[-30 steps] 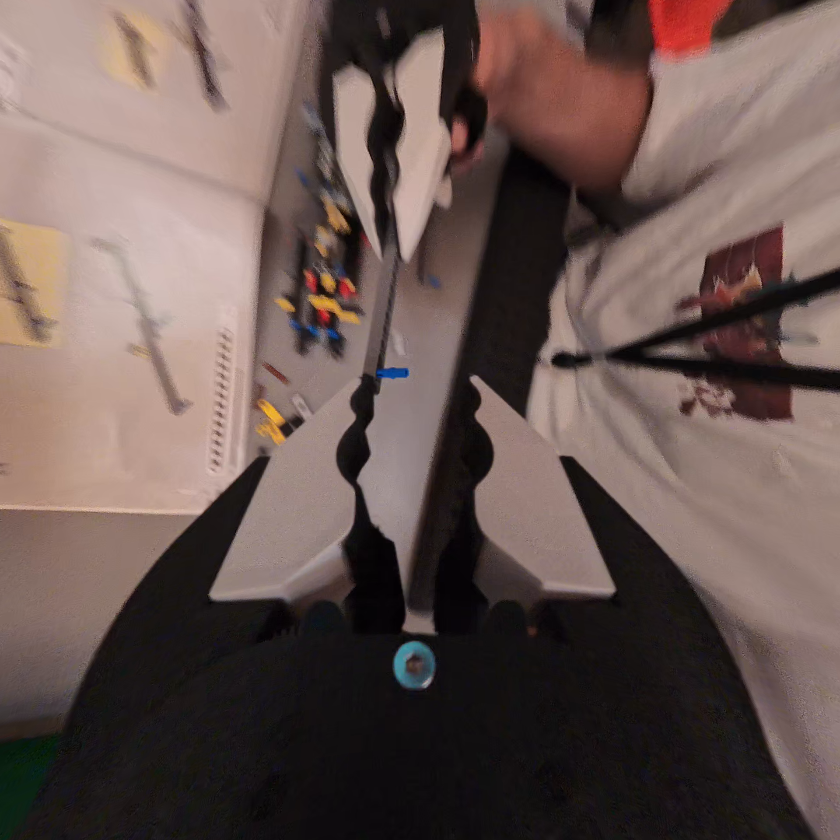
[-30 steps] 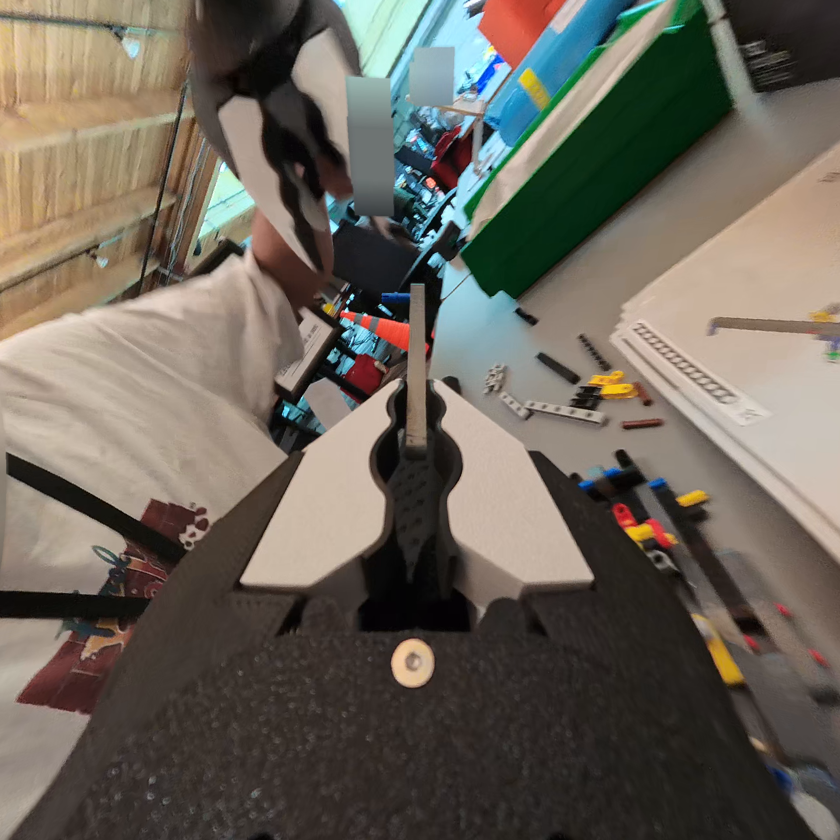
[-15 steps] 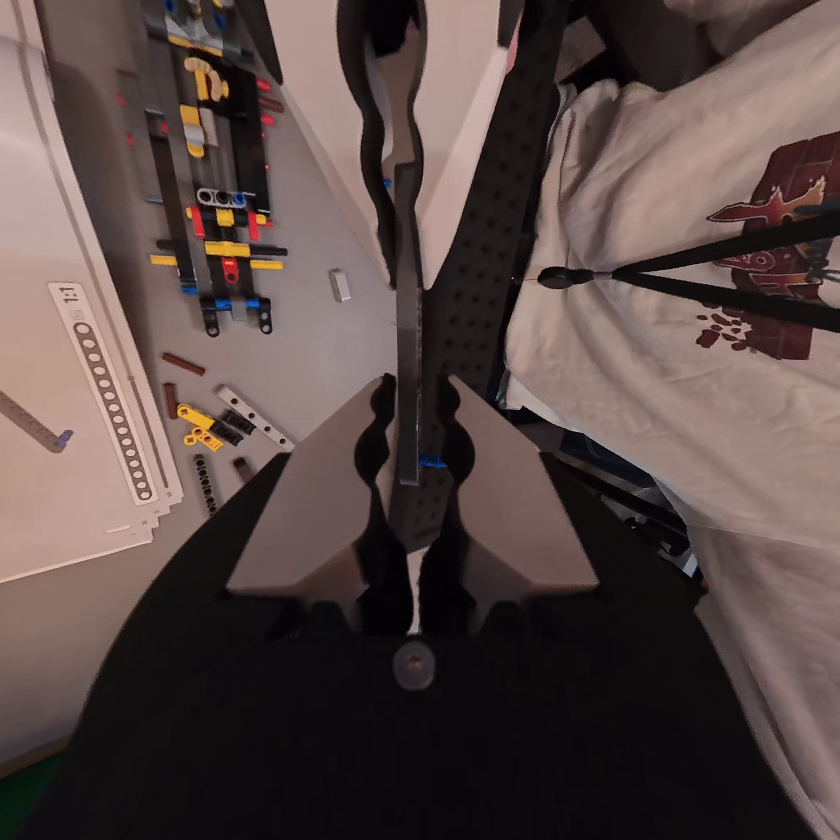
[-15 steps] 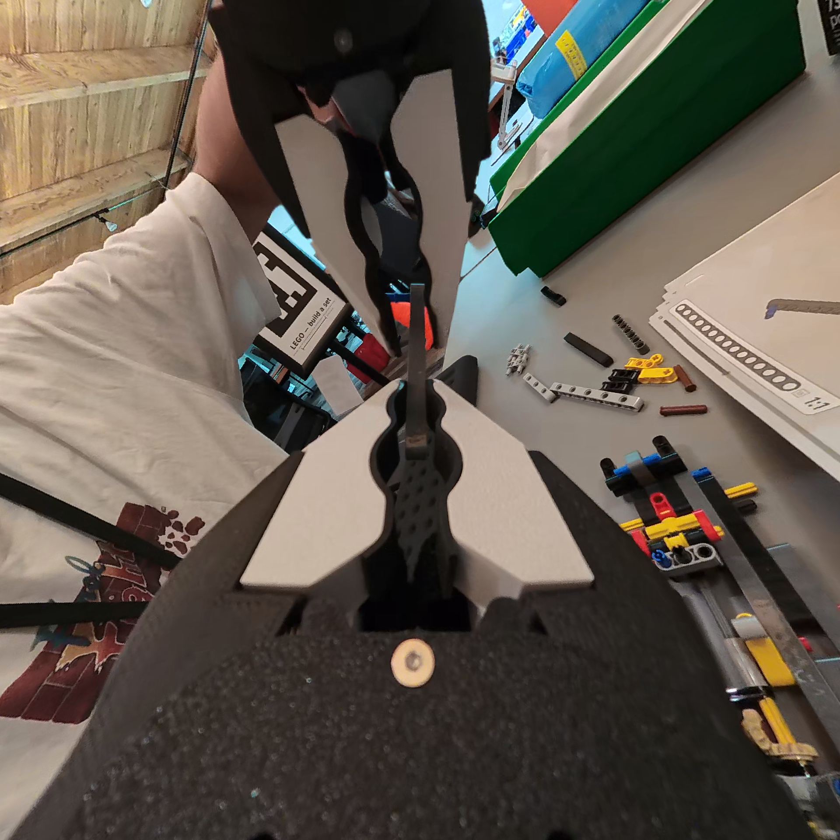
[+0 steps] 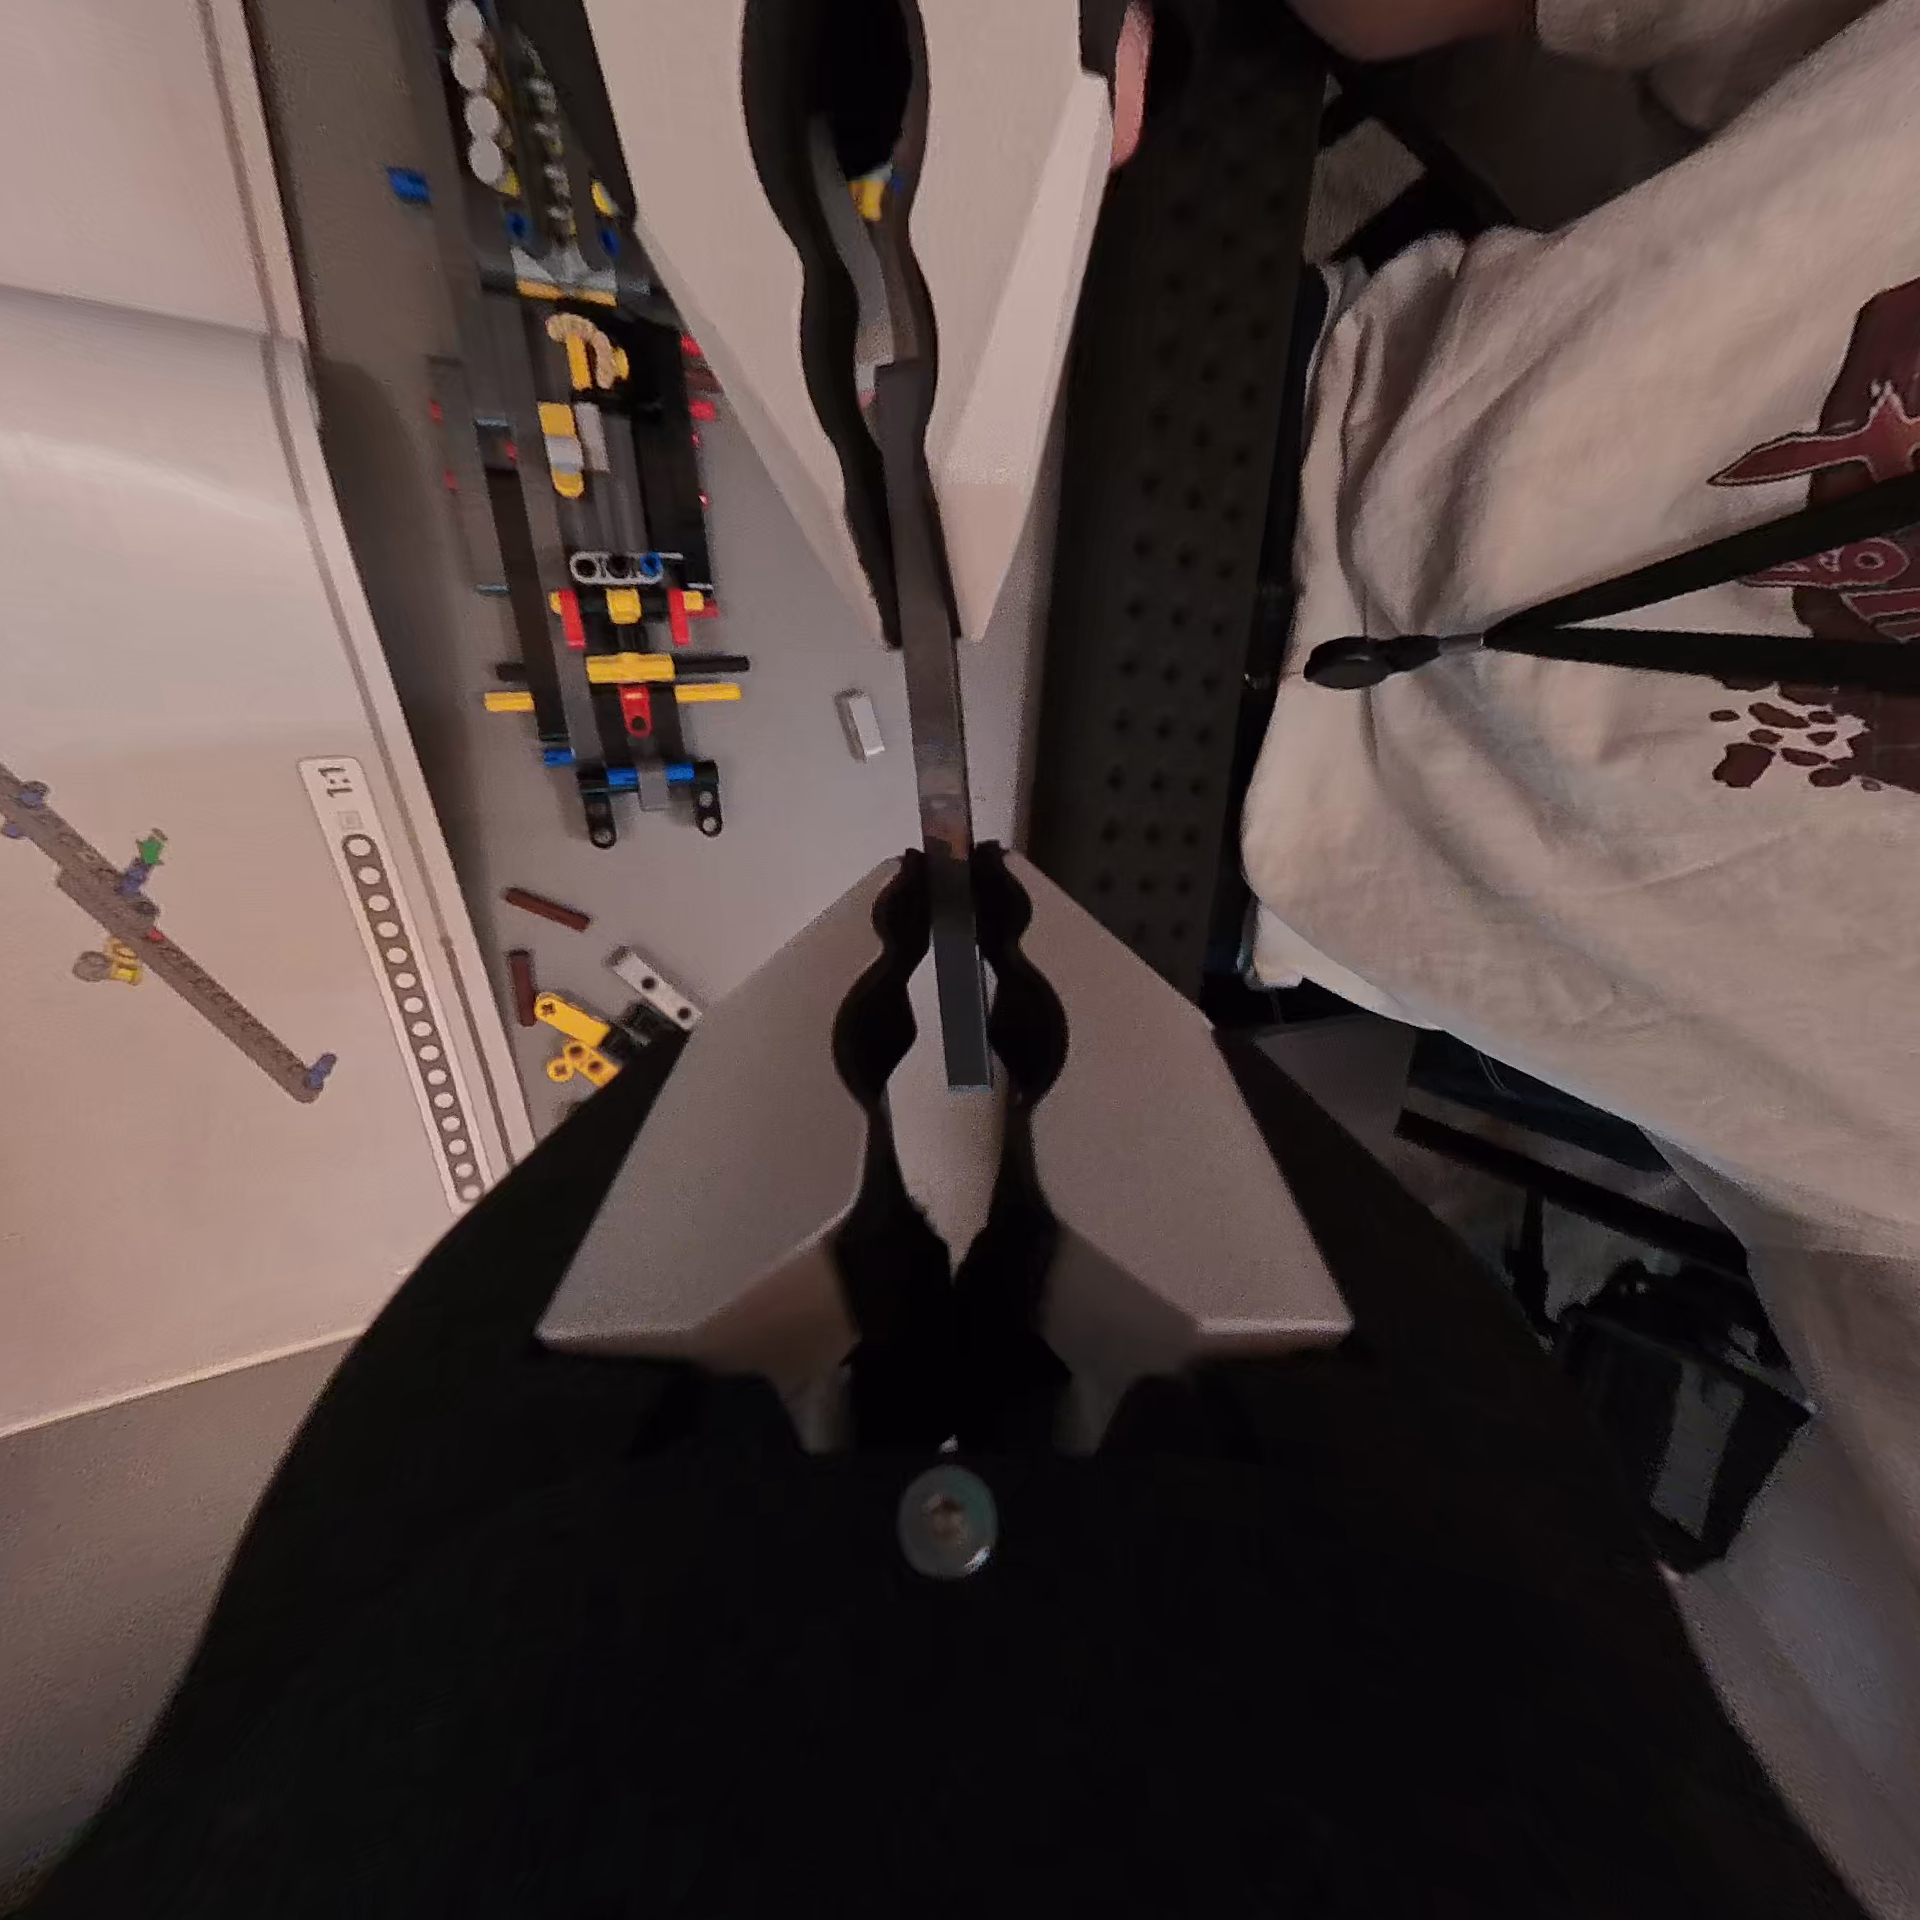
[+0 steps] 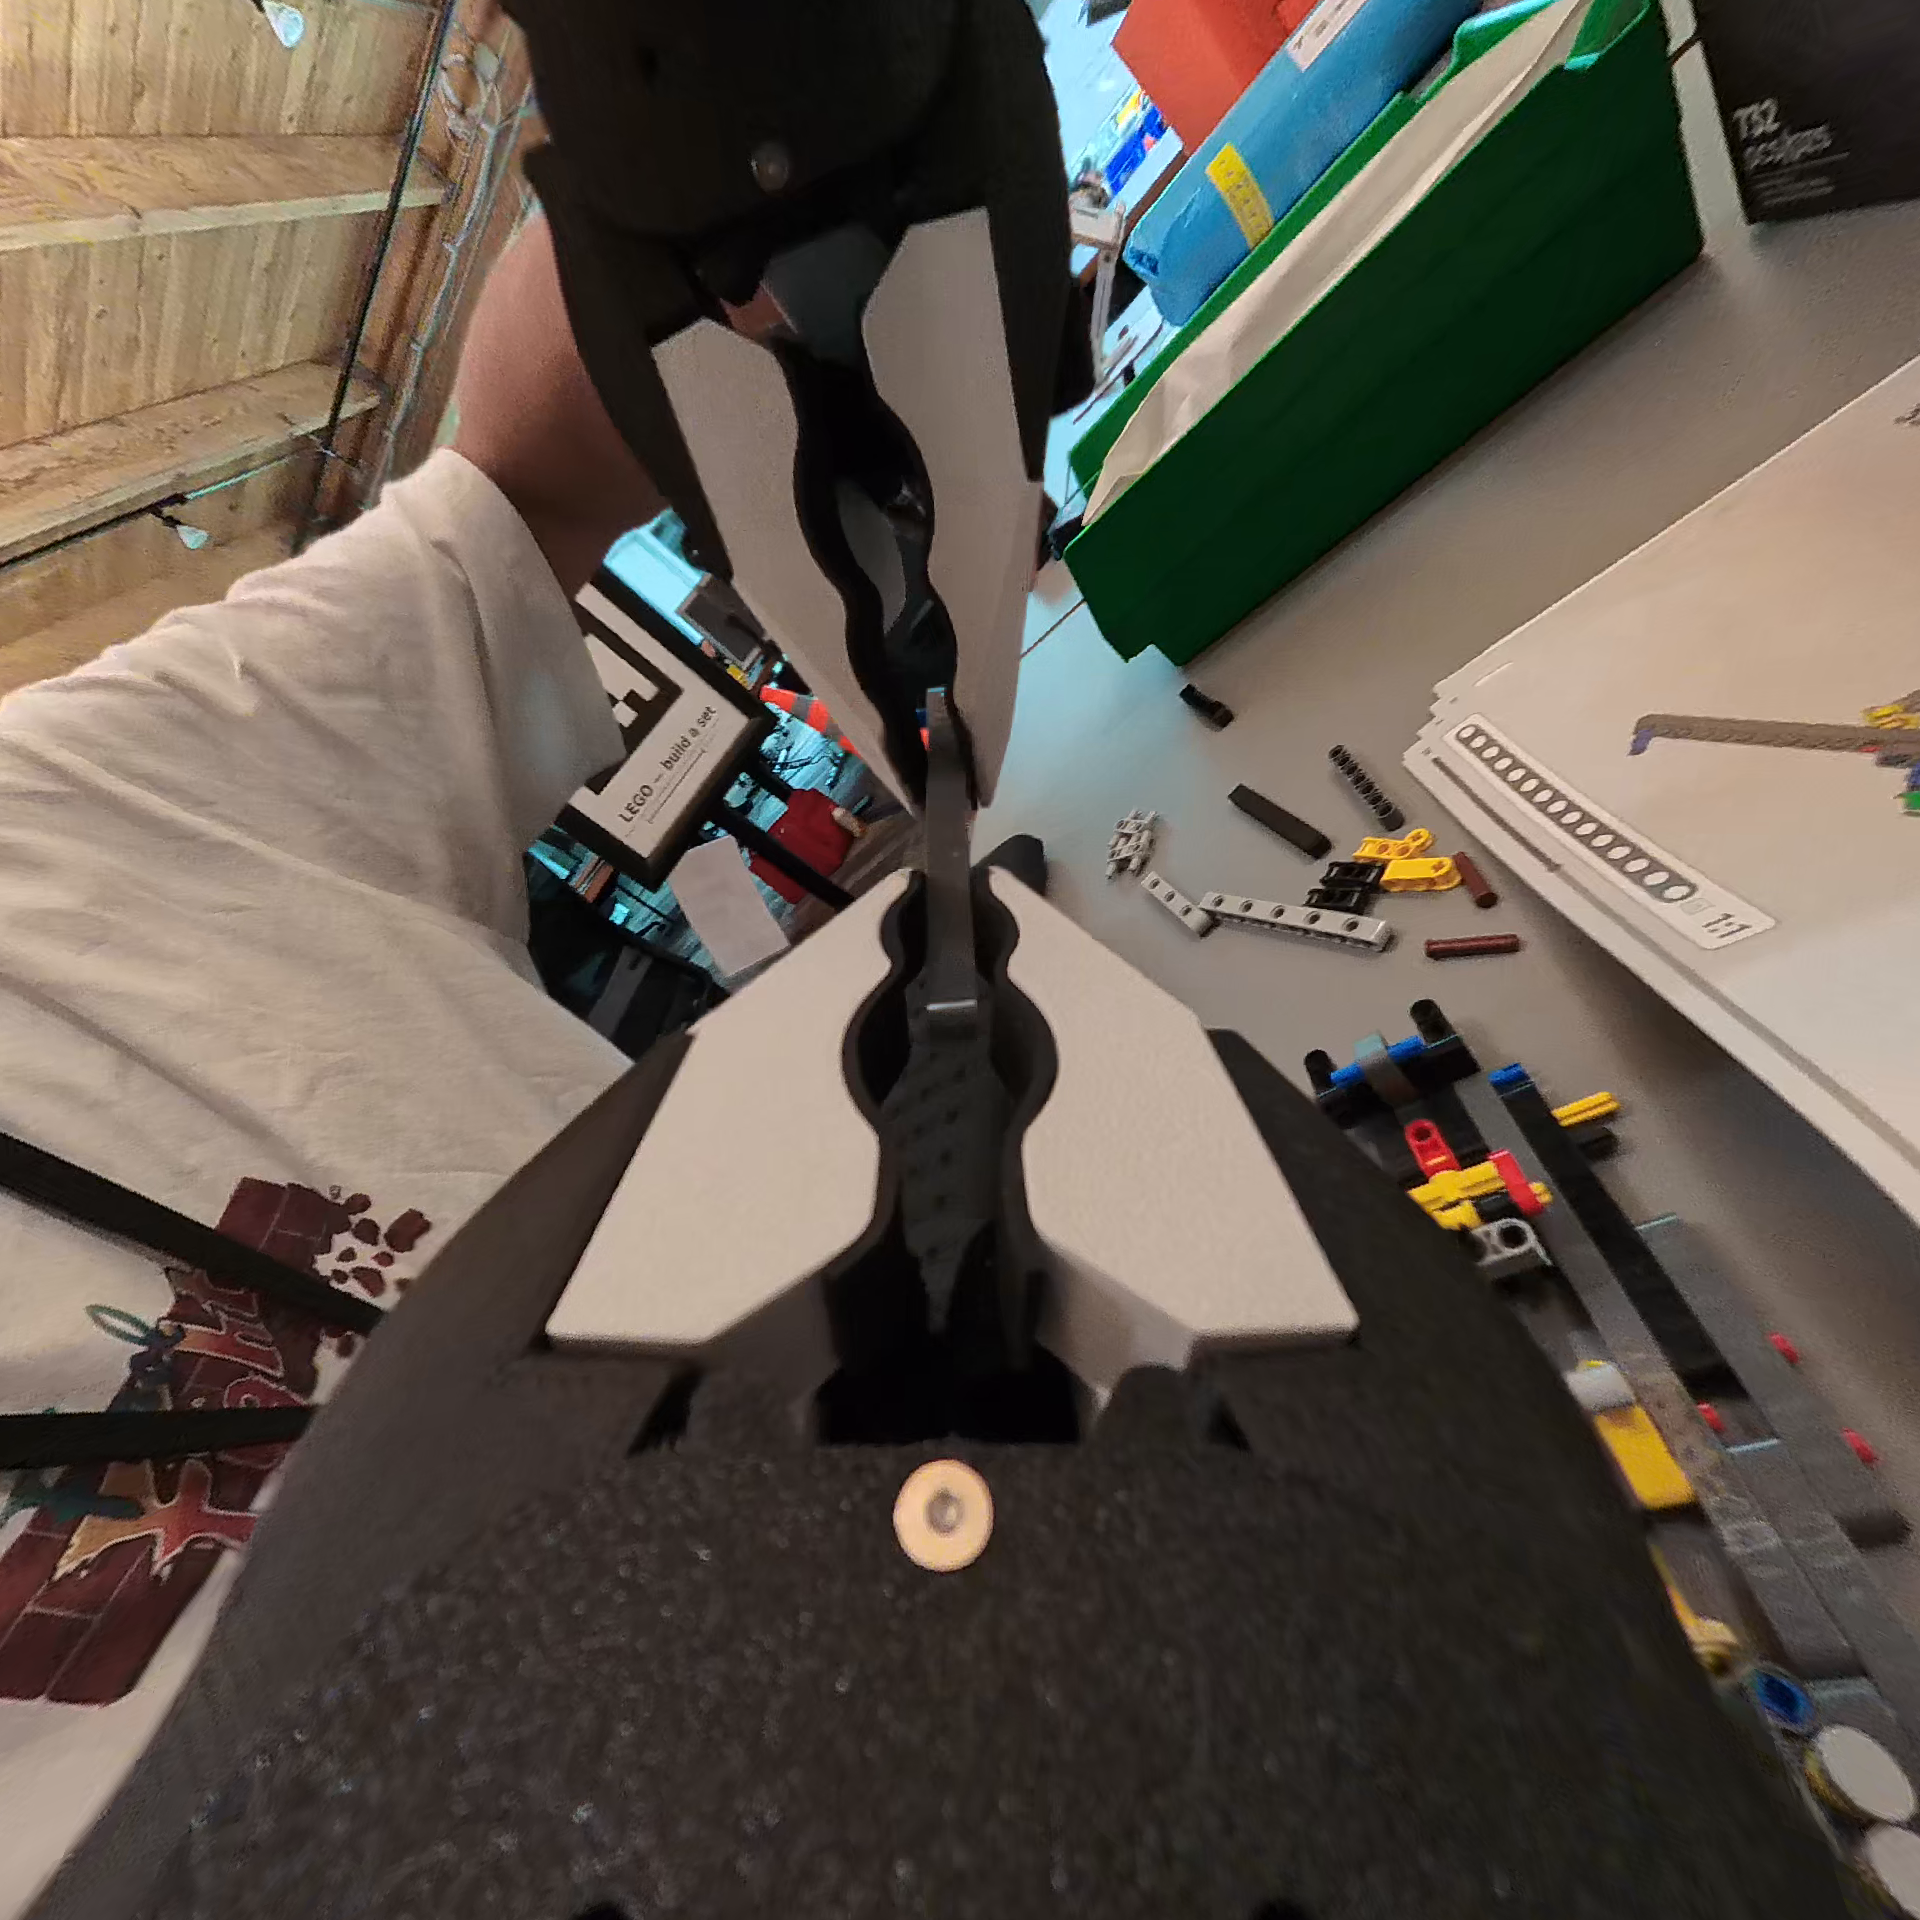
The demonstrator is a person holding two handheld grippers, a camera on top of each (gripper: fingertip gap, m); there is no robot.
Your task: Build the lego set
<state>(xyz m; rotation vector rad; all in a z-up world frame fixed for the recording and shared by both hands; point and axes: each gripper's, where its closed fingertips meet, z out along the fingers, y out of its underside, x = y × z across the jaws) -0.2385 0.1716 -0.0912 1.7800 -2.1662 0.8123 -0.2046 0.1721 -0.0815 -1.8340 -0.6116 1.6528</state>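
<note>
Left gripper [image 5: 948, 862] seemingly clamps dark beam [image 5: 940, 769] with right gripper [image 5: 925, 623].

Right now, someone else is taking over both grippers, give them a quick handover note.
Right gripper: shut on one end of the long dark beam.
Left gripper: its jaws stand around the beam's other end; a gap shows on one side, so whether it grips is unclear.
The beam is held in the air near the table edge.
Partly built chassis lies on the grey table; loose pieces lie beside the instruction booklet.
Left: fit the beam, go on with the set.
</note>
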